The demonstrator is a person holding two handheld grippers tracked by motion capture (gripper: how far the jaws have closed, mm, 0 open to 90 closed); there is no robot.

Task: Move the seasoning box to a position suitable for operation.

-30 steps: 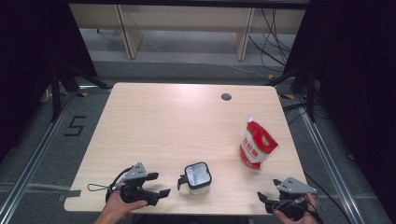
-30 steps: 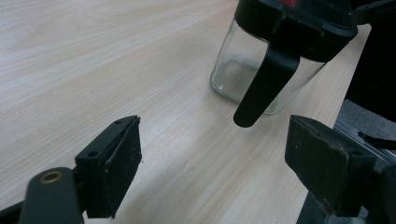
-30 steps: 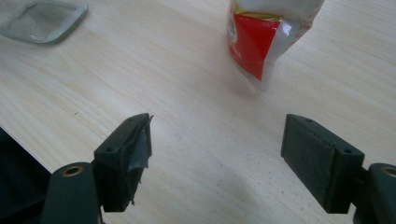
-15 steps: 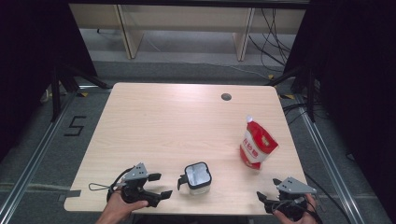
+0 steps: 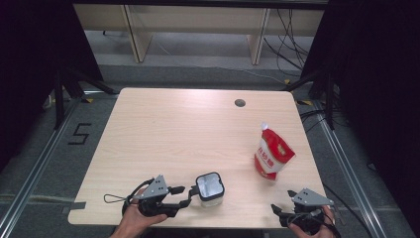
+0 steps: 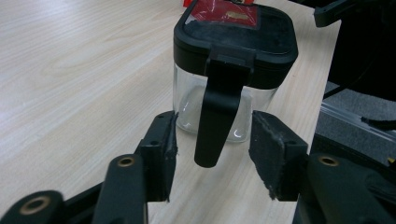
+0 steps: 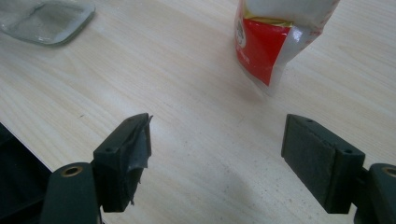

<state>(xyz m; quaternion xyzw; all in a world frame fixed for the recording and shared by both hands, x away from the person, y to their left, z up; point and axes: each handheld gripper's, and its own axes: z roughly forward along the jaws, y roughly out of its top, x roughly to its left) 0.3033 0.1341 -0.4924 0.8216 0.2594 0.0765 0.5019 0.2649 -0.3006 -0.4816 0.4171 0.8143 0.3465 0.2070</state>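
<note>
A small clear glass jar (image 5: 209, 187) with a black square lid stands near the table's front edge. A black latch tab (image 6: 218, 116) hangs down the jar's (image 6: 233, 51) near side. My left gripper (image 5: 185, 196) is open just left of the jar. In the left gripper view, my left gripper (image 6: 212, 154) has a pad on either side of the tab with gaps between. A red and white spouted pouch (image 5: 272, 153) stands upright at the right. My right gripper (image 5: 277, 212) is open and holds nothing at the front right corner. In the right gripper view, my right gripper (image 7: 217, 149) points at the pouch (image 7: 275, 42).
The light wooden table (image 5: 188, 129) has a round cable hole (image 5: 240, 103) near its back right. The table's front edge runs close under both hands. Dark stands and cables sit on the floor on both sides.
My left gripper has edged to the right, closing in on the jar's latch tab. The right gripper, jar and pouch stay about where they were.
</note>
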